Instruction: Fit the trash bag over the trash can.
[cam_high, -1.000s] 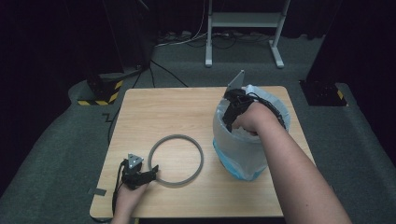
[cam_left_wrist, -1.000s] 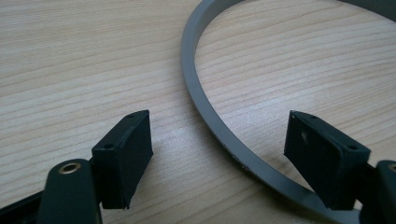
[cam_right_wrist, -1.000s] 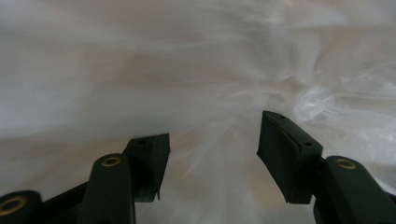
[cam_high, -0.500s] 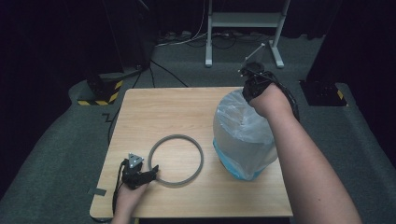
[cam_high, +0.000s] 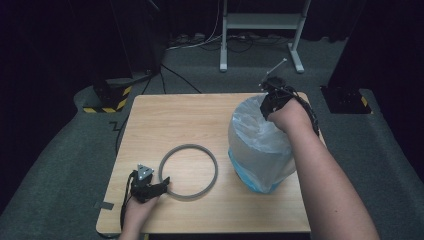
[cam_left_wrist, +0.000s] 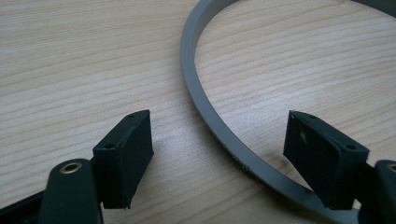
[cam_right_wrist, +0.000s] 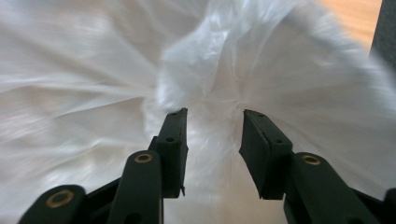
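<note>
From above, my left tool (cam_high: 162, 184) rests on the worktop (cam_high: 180, 122) at the grey ring (cam_high: 188, 172), my right tool (cam_high: 272, 97) at the plastic bag (cam_high: 257, 145). My left tool's view shows jaws wide, straddling the ring's band. My right tool's view shows jaws partly apart, white plastic between them; grip unclear.

Pale wood counter (cam_high: 200, 120), fine straight grain running across. Flat grey ring (cam_high: 188, 171), matte, the same grey close up in the left gripper view (cam_left_wrist: 201, 100). Translucent white plastic bag (cam_high: 257, 140), milky and creased, over a bright blue bin (cam_high: 255, 181) at the base. Black left tool (cam_high: 165, 183) with a light grey three-cornered plate; black right tool (cam_high: 264, 104), brass-coloured rivets, possibly screws, in its arms. Dark grey carpet floor (cam_high: 60, 170). Yellow-and-black hazard stripes on a floor block (cam_high: 107, 102). Pale grey stand legs (cam_high: 260, 30).
</note>
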